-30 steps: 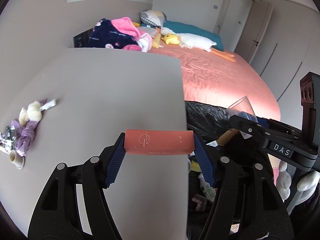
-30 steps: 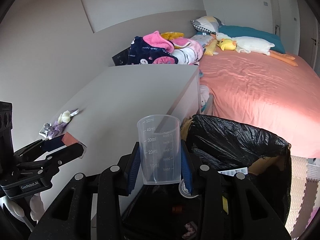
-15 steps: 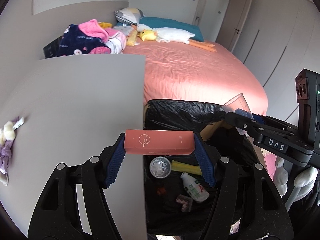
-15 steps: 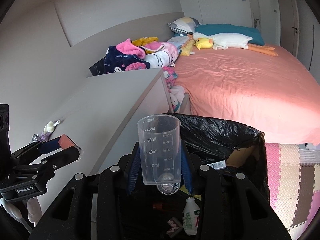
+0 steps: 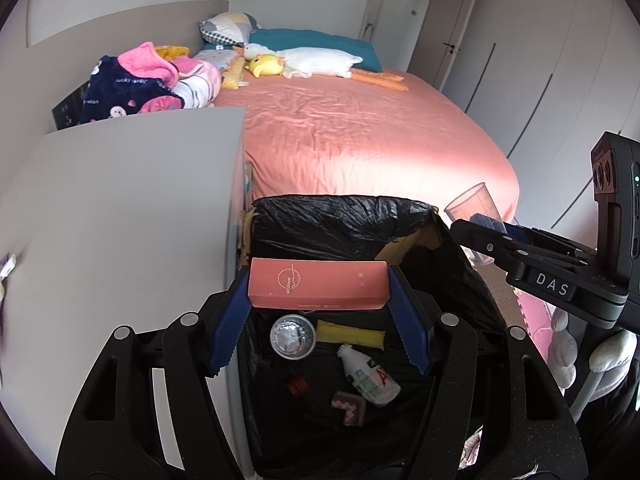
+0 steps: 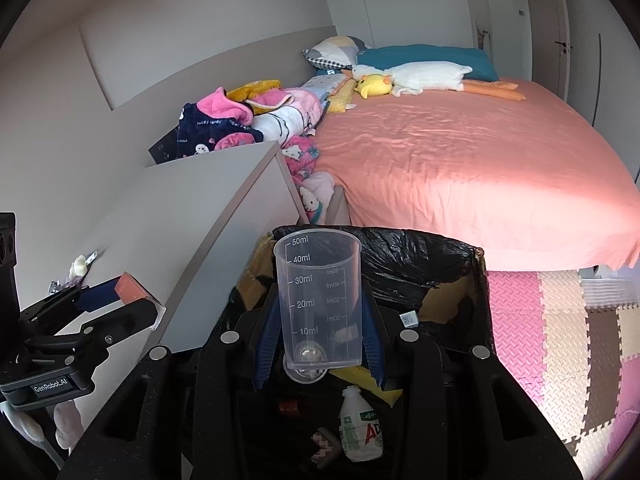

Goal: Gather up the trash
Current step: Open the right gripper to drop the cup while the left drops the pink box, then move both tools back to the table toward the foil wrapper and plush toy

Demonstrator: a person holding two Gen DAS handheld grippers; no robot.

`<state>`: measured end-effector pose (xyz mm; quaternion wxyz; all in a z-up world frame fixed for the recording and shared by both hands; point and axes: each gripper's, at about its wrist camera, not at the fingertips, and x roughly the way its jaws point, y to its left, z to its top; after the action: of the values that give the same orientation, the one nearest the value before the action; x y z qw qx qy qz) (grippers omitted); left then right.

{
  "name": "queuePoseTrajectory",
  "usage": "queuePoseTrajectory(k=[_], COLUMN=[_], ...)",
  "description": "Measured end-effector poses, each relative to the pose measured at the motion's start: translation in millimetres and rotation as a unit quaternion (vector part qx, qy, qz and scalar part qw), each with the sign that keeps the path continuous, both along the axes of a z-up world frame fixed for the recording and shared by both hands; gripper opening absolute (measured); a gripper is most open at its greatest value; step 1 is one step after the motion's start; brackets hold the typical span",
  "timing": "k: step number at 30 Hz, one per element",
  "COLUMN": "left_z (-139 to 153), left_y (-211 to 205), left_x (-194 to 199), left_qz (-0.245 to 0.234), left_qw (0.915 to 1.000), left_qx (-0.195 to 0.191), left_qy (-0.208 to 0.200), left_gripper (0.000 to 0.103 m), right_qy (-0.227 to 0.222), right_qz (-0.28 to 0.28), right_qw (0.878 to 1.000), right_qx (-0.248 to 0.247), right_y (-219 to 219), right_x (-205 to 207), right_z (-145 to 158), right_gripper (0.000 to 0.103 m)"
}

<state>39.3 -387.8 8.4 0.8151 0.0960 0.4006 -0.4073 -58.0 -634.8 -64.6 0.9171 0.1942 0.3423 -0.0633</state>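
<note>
Bedroom light fell on a pink-sheeted bed (image 5: 360, 136) with a grey cabinet top (image 5: 120, 208) beside it, and against both stood a bin lined with a black bag (image 5: 344, 216).

From the left wrist camera, the left gripper (image 5: 319, 320) was closed on a flat pink box (image 5: 318, 286), held crosswise between its blue pads (image 5: 224, 332) directly above the bin's mouth. Down inside lay a round foil lid (image 5: 293, 337), a yellow wrapper (image 5: 350, 333), a small white bottle (image 5: 370, 376) and a few bits too dark to name. At the right edge the right gripper (image 5: 480, 220) poked in with its cup.

From the right wrist camera, the right gripper (image 6: 319, 332) clamped a clear measuring cup (image 6: 318, 300) upright over the same bin (image 6: 420, 248), with the white bottle (image 6: 360, 424) visible below. Off to the left the left gripper (image 6: 116, 300) showed with the pink box (image 6: 130, 288). Farther back on the cabinet top (image 6: 200, 208) a small cluster of scraps (image 6: 78, 270) remained near the wall.

I judged the job well along: several pieces were binned and two more hung ready to drop, with the scraps left to fetch.
</note>
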Motion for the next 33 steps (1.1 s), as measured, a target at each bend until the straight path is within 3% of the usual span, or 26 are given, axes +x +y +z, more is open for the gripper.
queuePoseTrajectory(k=[7, 8, 9, 10, 11, 17, 33], left_z=[-6, -7, -8, -8, -8, -8, -6], left_y=[-7, -8, -8, -9, -8, -1, 13], left_x=[0, 0, 0, 2, 1, 7, 9], left_qz=[-0.014, -0.019, -0.022, -0.021, -0.018, 0.001, 0.01], left_qw=[0.9999, 0.9997, 0.9996, 0.9996, 0.9997, 0.9998, 0.9999], left_qx=[0.003, 0.002, 0.005, 0.008, 0.008, 0.004, -0.003], left_qy=[0.008, 0.012, 0.017, 0.018, 0.013, 0.018, 0.012], left_gripper=[0.065, 0.07, 0.09, 0.097, 0.097, 0.097, 0.097], right_qy=[0.004, 0.0, -0.001, -0.004, -0.008, -0.009, -0.003], right_qz=[-0.015, -0.019, -0.025, -0.032, -0.042, -0.057, -0.036], right_qw=[1.0, 1.0, 1.0, 0.999, 0.999, 0.998, 0.999], right_qx=[0.002, 0.003, 0.005, 0.007, 0.007, 0.007, -0.001], right_y=[-9, -11, -12, -14, -16, -20, -7], right_x=[0, -1, -1, -1, -3, -5, 3], right_z=[-2, -2, -1, 0, 1, 2, 5], right_gripper=[0.039, 0.04, 0.044, 0.057, 0.066, 0.073, 0.073])
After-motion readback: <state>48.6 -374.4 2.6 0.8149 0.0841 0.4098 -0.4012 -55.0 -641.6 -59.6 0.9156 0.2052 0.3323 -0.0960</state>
